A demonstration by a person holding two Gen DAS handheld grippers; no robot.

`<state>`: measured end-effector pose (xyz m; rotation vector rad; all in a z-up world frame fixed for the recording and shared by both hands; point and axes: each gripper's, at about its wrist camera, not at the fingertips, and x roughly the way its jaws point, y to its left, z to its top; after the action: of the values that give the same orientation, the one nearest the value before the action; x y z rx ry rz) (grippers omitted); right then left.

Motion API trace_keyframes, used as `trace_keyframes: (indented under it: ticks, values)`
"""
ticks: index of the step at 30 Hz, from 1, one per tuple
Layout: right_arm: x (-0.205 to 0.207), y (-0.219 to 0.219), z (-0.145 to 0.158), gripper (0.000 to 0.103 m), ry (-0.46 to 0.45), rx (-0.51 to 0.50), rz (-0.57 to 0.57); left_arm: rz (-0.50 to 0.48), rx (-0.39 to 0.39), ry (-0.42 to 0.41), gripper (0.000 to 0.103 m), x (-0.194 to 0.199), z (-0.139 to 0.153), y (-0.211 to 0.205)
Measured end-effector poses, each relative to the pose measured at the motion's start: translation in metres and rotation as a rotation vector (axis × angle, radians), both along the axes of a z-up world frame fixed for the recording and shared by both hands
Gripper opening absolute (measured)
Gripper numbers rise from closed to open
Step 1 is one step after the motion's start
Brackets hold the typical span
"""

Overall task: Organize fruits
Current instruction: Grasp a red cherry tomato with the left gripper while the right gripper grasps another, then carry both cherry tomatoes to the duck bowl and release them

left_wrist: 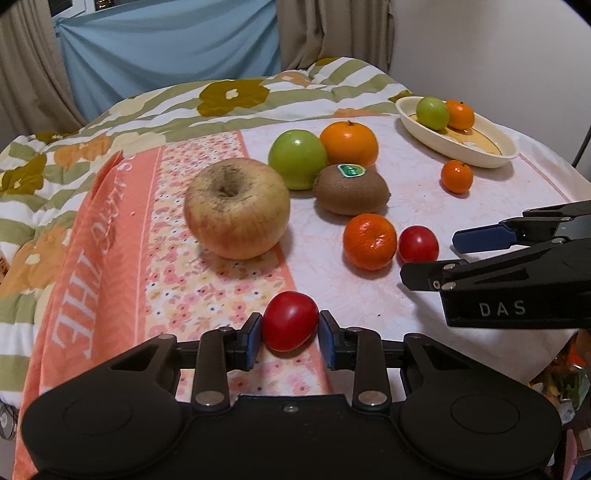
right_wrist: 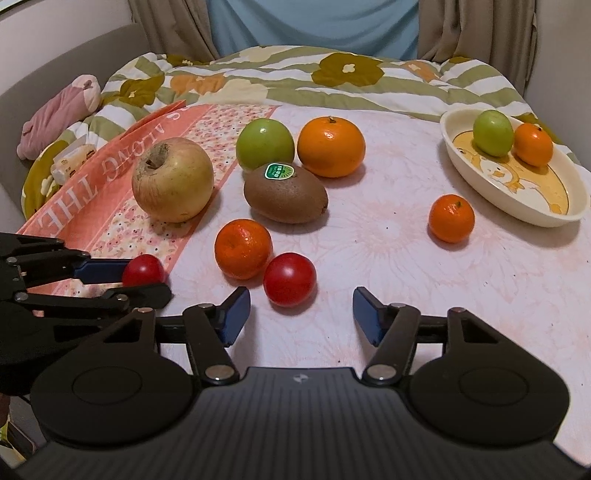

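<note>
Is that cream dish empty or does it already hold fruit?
Not empty: the cream dish holds a small green apple and a small orange.

A: What does the room around you look like?

B: You face a surface spread with a pale pink floral cloth (right_wrist: 424,258); a salmon-orange band with white lettering (left_wrist: 85,280) runs along its left side. Behind it lies a rumpled quilt (right_wrist: 280,81) striped in olive green and white, with big mustard and orange flowers.

A: And beyond that?

B: A light blue cloth (left_wrist: 166,48) hangs at the back between beige curtains (right_wrist: 465,29). A plain pale wall (left_wrist: 491,44) stands to your right. To your left sits a grey padded edge (right_wrist: 62,62) with a pink bundle (right_wrist: 59,114) resting on it. The light is warm and indoor
</note>
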<state>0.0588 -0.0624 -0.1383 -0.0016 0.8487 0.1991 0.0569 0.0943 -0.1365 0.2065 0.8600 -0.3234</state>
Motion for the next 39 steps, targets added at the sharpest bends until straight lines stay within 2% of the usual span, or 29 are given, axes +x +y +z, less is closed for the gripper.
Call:
trace_keyframes:
  ticks: [16,19,22,23,29,39]
  values:
    - [0.008,0.006,-0.005,0.070,-0.017,-0.026,0.031,0.058,-0.002,-0.004,0.036,-0.003,0.001,0.008]
    - [0.008,0.006,-0.004,0.066,-0.022,-0.031,0.042,0.063,-0.003,-0.004,0.036,-0.003,0.001,0.008]
    - [0.007,0.008,-0.004,0.048,-0.028,-0.040,0.067,0.070,-0.004,-0.006,0.036,-0.003,0.001,0.008]
    - [0.007,0.009,-0.004,0.047,-0.030,-0.046,0.074,0.071,-0.005,-0.007,0.036,-0.003,0.001,0.008]
    - [0.006,0.009,0.000,0.047,-0.032,-0.035,0.064,0.086,-0.009,-0.016,0.036,-0.004,0.009,0.007]
    - [-0.007,-0.002,0.031,0.047,-0.065,-0.026,0.059,0.102,-0.022,-0.054,0.036,-0.014,0.038,0.000]
